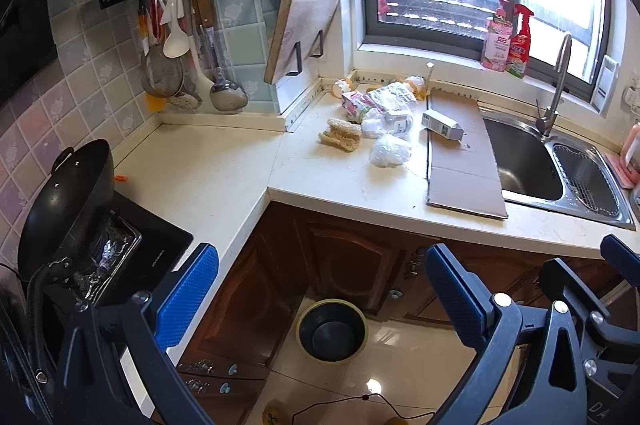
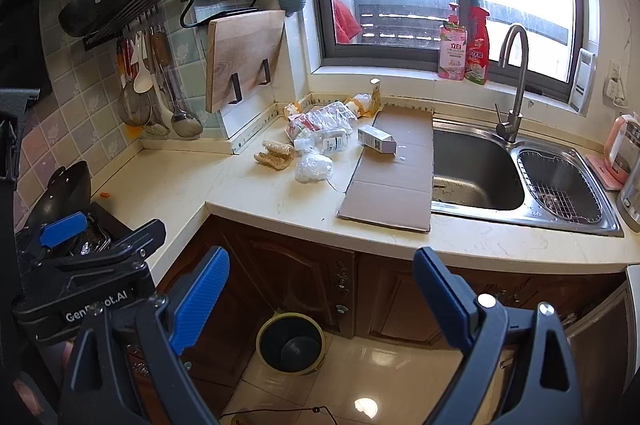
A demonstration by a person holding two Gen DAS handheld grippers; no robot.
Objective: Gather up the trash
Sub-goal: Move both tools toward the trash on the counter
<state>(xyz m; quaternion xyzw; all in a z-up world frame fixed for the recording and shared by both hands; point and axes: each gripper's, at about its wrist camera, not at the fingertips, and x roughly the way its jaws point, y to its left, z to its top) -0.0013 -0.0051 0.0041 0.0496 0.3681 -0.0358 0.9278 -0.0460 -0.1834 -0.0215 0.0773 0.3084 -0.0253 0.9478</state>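
A sunlit kitchen corner with a pale L-shaped counter (image 1: 224,169) is showing in the left wrist view, where the left gripper (image 1: 322,295) is hanging released and empty, and the trash pile (image 1: 376,117) is lying far ahead and slightly right, with the bin (image 1: 332,331) on the floor directly below. In the right wrist view, the right gripper (image 2: 320,299), also spread and empty, is facing the same pile (image 2: 320,137) straight ahead on the far counter, left of the cardboard sheet (image 2: 396,169), so neither hand is looking clearly nearer.

sink (image 2: 476,161): shiny steel | cardboard sheet (image 2: 394,177): matt | cutting board (image 2: 244,53): wood | floor (image 2: 384,377): glossy tile
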